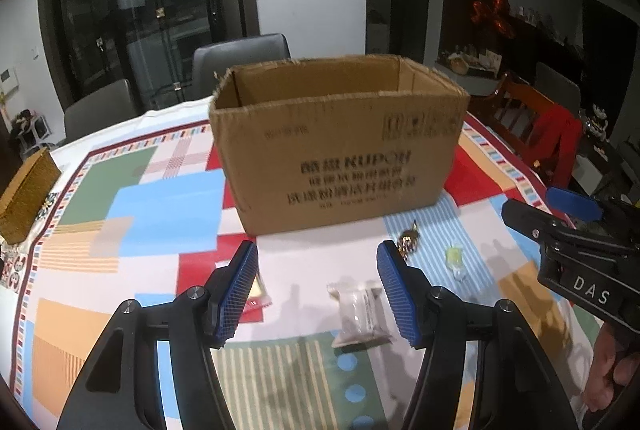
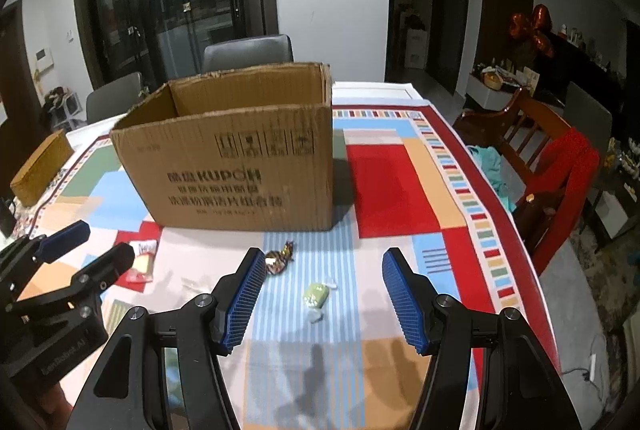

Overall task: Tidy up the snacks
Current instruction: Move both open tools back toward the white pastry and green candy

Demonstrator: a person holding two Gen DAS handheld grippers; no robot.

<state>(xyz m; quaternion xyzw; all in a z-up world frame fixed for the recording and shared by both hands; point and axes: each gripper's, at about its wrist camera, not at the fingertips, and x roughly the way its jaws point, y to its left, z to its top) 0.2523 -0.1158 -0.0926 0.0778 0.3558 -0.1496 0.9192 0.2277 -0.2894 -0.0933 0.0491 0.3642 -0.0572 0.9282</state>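
Standing open-topped toward the far edge of the table (image 2: 400, 190), the cardboard box (image 1: 340, 150) shows printed lettering on its near wall; its flaps are gone or torn, and its inside cannot be seen from either wrist view; the table carries a tablecloth (image 1: 160, 190) of coloured blocks and stripes with a dark red border; between the box and the near edge lie the snacks, all loose on the cloth and apart from one another; a dark foil-wrapped candy (image 2: 280, 257) sits just in front of the box's near wall; a small green wrapped candy (image 2: 316, 295) lies nearer the near edge, to the right of it; a clear packet with dark contents (image 1: 362, 314) lies between the two grippers' lines of sight; a yellow and red packet (image 2: 142, 264) lies toward the left edge; the left gripper (image 1: 316, 294) hangs above the cloth with its blue fingers spread and nothing between them; the right gripper (image 2: 324, 296) is likewise spread wide and empty, the green candy on the cloth showing in its gap; a woven basket (image 1: 26, 198) rests at the far left edge; a grey chair (image 2: 248, 52) stands behind the box, and a wooden chair (image 2: 532, 134) with a red garment (image 2: 572, 186) over it stands off the right edge.
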